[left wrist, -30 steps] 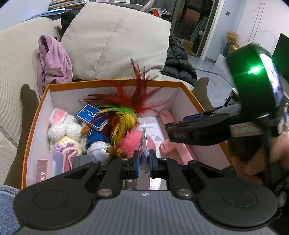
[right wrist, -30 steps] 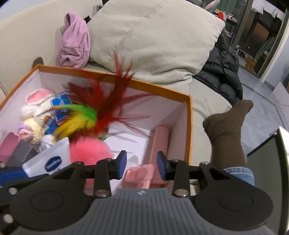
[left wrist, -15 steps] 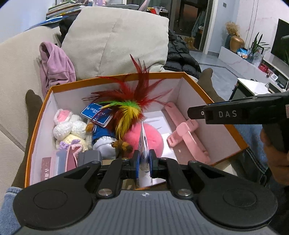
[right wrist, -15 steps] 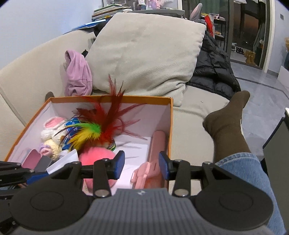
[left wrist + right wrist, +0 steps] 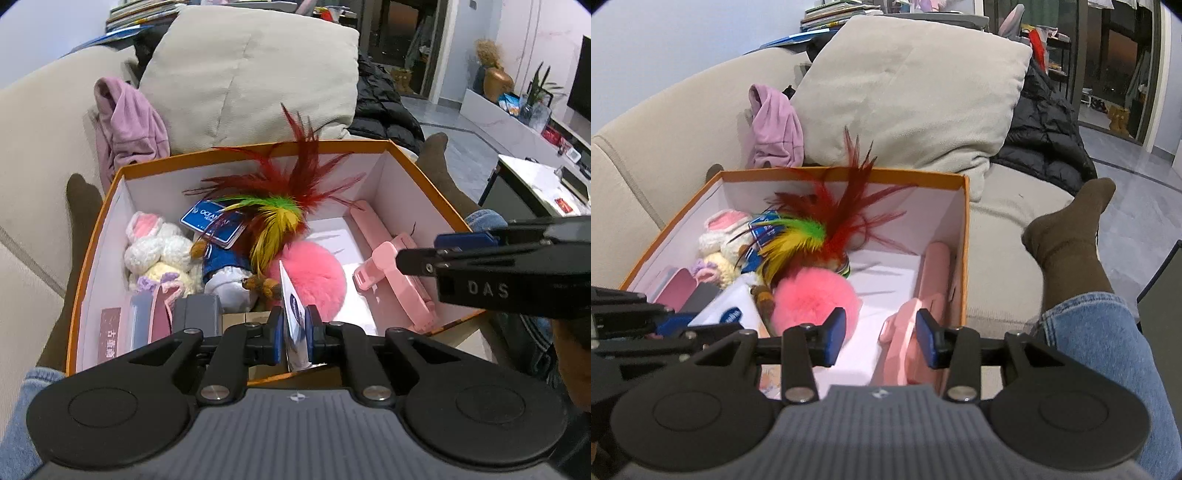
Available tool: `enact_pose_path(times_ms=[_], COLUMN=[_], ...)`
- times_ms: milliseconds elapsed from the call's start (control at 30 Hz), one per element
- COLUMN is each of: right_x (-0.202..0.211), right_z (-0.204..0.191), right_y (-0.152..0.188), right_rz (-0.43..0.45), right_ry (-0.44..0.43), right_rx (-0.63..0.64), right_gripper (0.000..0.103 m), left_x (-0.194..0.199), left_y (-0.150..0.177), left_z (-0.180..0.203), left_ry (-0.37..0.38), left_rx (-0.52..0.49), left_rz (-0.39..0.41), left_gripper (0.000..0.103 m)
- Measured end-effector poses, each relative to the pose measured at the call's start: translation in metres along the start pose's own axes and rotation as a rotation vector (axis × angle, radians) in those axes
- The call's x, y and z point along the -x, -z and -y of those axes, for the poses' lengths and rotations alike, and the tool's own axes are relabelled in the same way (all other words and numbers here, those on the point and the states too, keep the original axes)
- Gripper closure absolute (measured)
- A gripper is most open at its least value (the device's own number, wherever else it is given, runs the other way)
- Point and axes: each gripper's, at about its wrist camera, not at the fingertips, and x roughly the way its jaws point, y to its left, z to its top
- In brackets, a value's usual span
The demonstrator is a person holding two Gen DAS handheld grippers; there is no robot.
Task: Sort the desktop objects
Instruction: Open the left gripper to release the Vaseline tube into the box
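Note:
An orange box with a white inside rests on my lap. It holds a feather toy, a pink pompom, a pink holder, knitted bunnies, a blue card and small cases. My left gripper is shut on a white tube with a blue logo, above the box's near edge. The tube also shows in the right wrist view. My right gripper is open and empty, above the box's near right part, over the pink holder.
The box sits on a beige sofa with a large cushion, a purple garment and a black jacket. My socked foot lies right of the box. A low table stands at far right.
Both grippers have drawn back and up from the box, so more of it shows. The left stays shut on the tube. The right stays open.

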Motion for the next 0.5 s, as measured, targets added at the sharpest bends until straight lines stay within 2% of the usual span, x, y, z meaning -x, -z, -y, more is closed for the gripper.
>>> enact_pose_path(times_ms=[200,367,400,433,500], right_x=[0.012,0.028,0.031,0.033,0.037], right_z=[0.001,0.0,-0.001,-0.002,-0.003], right_y=[0.005,0.007,0.008,0.008,0.009], right_rz=[0.004,0.058,0.074,0.086,0.107], right_ry=[-0.018,-0.063,-0.08,-0.095,-0.122], right_rx=[-0.023,-0.033,-0.036,-0.04,-0.047], right_gripper=[0.059,0.055,0.052,0.048,0.046], left_x=[0.016,0.046,0.05,0.055,0.057], left_y=[0.003,0.007,0.007,0.008,0.009], left_z=[-0.003,-0.001,-0.001,-0.002,-0.004], left_ry=[-0.002,0.015,0.012,0.004,-0.036], left_rx=[0.028,0.03,0.033,0.039,0.05], left_rz=[0.022,0.133,0.155,0.185,0.229], left_gripper=[0.078,0.068,0.061,0.048,0.041])
